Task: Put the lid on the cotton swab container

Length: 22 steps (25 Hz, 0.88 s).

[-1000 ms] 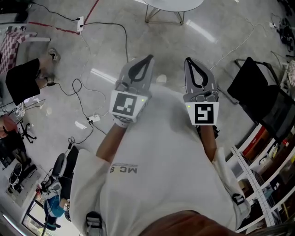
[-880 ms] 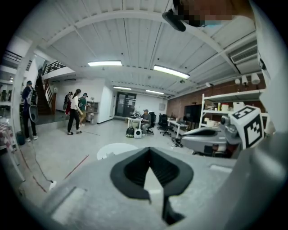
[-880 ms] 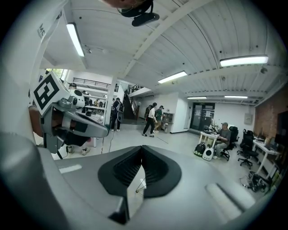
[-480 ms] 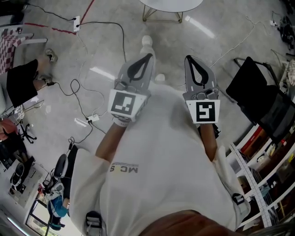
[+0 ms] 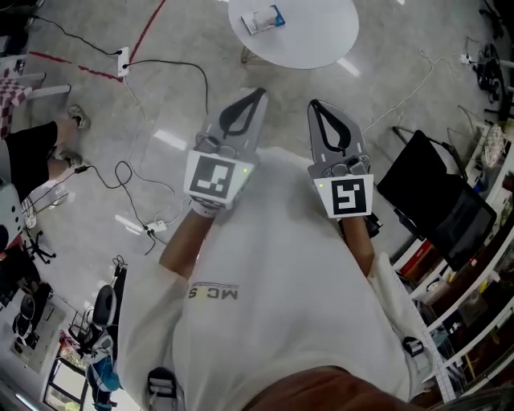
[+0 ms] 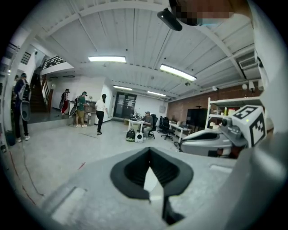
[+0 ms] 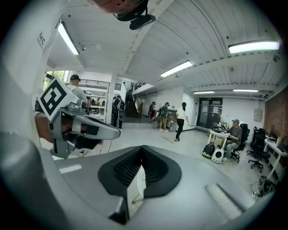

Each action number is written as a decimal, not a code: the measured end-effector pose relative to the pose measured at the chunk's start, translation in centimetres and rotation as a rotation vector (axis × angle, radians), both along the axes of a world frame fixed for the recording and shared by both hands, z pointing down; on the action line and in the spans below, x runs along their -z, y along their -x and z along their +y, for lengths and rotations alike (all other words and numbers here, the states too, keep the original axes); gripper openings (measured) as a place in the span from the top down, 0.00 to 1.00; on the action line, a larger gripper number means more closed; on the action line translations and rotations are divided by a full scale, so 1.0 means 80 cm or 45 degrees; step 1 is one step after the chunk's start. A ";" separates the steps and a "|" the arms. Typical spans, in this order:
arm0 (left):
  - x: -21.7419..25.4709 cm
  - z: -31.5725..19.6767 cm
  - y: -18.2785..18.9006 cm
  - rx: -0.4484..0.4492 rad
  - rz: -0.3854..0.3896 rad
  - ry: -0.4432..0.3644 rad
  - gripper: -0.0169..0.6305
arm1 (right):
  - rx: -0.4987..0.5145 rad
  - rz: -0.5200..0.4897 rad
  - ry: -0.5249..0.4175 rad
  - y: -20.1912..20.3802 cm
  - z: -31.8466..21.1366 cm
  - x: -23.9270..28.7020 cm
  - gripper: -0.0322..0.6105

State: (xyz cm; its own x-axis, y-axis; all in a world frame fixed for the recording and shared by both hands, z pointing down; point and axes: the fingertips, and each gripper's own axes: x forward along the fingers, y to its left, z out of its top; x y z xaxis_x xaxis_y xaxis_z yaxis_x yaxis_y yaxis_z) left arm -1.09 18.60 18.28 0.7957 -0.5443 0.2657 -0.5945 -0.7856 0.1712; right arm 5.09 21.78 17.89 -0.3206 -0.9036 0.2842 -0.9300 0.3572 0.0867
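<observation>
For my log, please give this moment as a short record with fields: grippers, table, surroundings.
left gripper: jaws together, nothing between them
right gripper: jaws together, nothing between them
round white table: ahead of both grippers, neither one over it
on table: small blue and white item, too small to identify
surroundings: black chair at the person's right

White table (image 5: 315, 34), left gripper (image 5: 259, 94), right gripper (image 5: 314, 105)

Grey concrete floor (image 5: 450, 32) — round white table (image 5: 313, 32), blk chair (image 5: 438, 209), ceiling strip lights (image 6: 107, 59).
</observation>
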 end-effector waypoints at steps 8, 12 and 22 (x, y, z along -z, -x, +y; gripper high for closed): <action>-0.009 -0.147 0.017 0.046 0.024 0.052 0.97 | 0.076 0.087 0.027 0.021 -0.157 0.002 0.95; -0.031 -0.193 0.025 0.077 0.011 0.111 0.97 | 0.115 0.074 0.072 0.028 -0.210 -0.007 0.95; -0.076 -0.261 0.011 0.125 -0.041 0.213 0.97 | 0.230 0.028 0.197 0.012 -0.281 -0.055 0.95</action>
State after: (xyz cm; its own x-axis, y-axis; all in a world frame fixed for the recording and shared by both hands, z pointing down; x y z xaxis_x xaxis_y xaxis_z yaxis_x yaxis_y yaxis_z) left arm -1.93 -2.27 24.39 0.7305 -0.5651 0.3835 -0.6743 -0.6857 0.2741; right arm 4.15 -0.70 22.26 -0.4654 -0.7774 0.4231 -0.8483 0.5282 0.0374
